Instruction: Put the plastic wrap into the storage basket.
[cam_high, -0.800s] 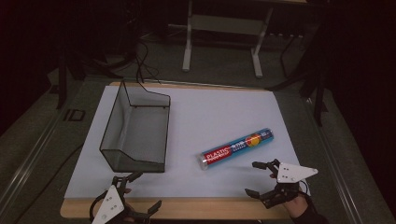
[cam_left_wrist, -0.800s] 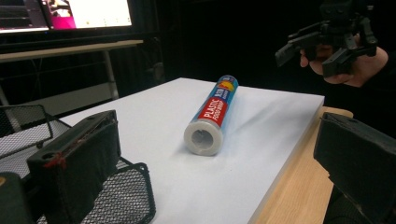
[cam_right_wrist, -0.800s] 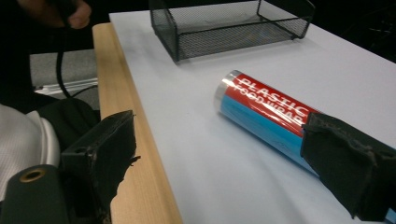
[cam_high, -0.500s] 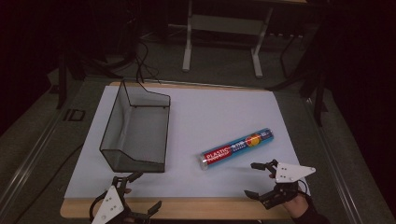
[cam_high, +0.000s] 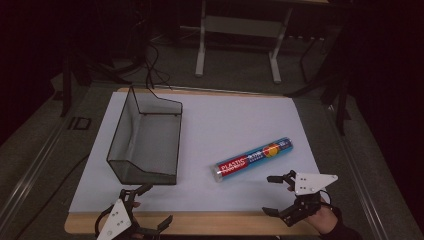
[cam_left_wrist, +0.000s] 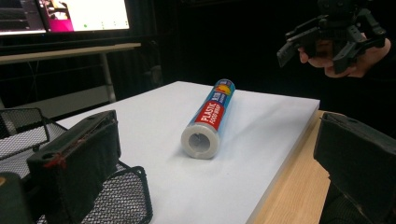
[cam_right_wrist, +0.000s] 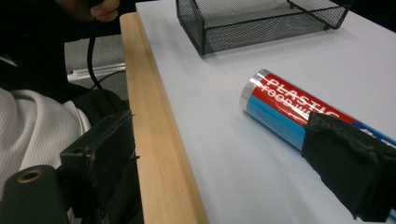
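Note:
A roll of plastic food wrap (cam_high: 254, 159) with a red and blue label lies on the white board, right of centre. In the left gripper view its white open end (cam_left_wrist: 201, 140) faces the camera. My right gripper (cam_high: 270, 195) hovers at the board's front right corner, a little nearer than the roll, jaws open and empty. In the right gripper view the roll (cam_right_wrist: 280, 105) lies just beyond the right-hand jaw. My left gripper (cam_high: 156, 205) is at the front edge, just in front of the black wire basket (cam_high: 116, 150), open with nothing in it.
The wire basket (cam_right_wrist: 205, 28) stands on the left half of the board and looks empty. The board (cam_high: 240, 120) rests on a wooden table whose front edge (cam_right_wrist: 154, 140) runs under both grippers. Dark floor, cables and a white stand lie beyond.

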